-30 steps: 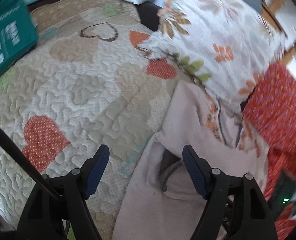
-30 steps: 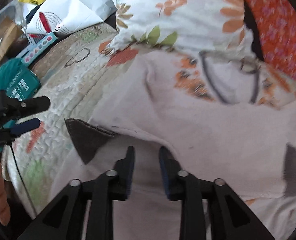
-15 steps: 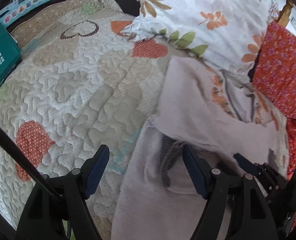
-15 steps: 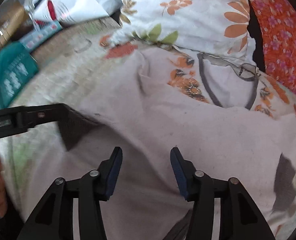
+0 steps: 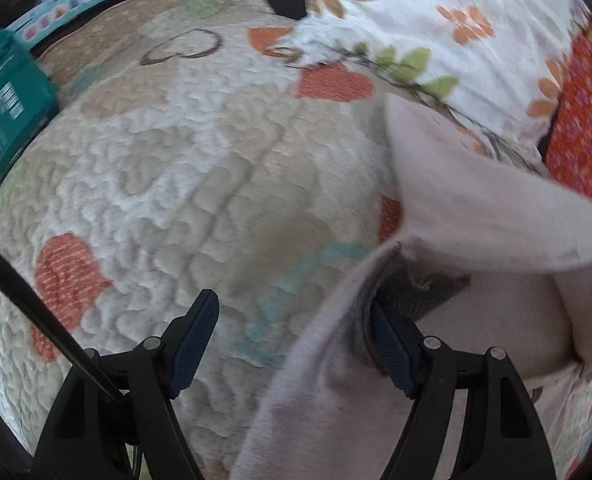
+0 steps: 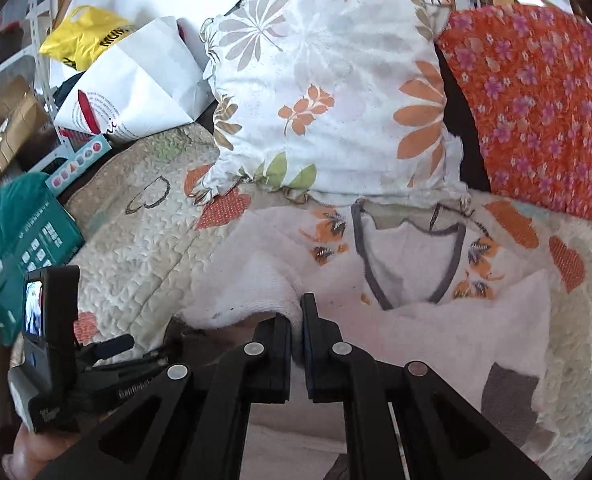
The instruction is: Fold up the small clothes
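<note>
A small pale pink top (image 6: 424, 332) with a grey V-neck trim and orange flower prints lies on the quilted bedspread (image 6: 143, 240). My right gripper (image 6: 296, 312) is shut on a fold of the top and holds it raised. In the left wrist view the lifted pink cloth (image 5: 476, 216) hangs across the right side, with a grey cuff (image 5: 420, 292) showing under it. My left gripper (image 5: 291, 332) is open; its right finger (image 5: 392, 348) touches the edge of the cloth and its left finger is over bare quilt.
A floral pillow (image 6: 336, 92) and an orange flowered cushion (image 6: 536, 112) lie at the head of the bed. A teal box (image 6: 27, 240), a white paper bag (image 6: 135, 84) and a yellow bag (image 6: 87, 36) sit at the left edge.
My right gripper has closed on the top's fold and lifted it. My left gripper has moved left, so the cloth now sits at its right finger.
</note>
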A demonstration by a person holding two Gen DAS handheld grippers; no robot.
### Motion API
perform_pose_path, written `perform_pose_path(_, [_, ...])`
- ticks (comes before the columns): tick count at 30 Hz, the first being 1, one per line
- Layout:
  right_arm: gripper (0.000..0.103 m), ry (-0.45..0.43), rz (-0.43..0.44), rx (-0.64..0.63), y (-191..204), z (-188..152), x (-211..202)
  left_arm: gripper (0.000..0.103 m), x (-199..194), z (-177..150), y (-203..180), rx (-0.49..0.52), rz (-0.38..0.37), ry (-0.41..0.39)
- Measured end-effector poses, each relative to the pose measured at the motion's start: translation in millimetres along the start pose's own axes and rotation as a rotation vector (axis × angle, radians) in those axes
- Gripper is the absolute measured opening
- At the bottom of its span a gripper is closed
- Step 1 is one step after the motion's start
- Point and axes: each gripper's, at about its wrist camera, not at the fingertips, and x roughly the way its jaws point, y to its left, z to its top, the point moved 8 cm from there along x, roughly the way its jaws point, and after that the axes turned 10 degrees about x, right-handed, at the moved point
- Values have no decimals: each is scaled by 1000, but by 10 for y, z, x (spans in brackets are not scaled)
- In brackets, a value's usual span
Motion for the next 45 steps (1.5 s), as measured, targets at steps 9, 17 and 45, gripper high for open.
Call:
perform_pose_path(9, [9,184,-2,-52,78,-649,329,74,-186,41,444,-226,-39,-32])
perform_pose_path(17, [25,229,-17,-20,-206,-1116,104,74,-429,58,663,-296,-103,-72])
perform_pose_path(45, [35,87,-544,42,-2199,-853,-288,75,-496,-39,606,-289,-179,-49])
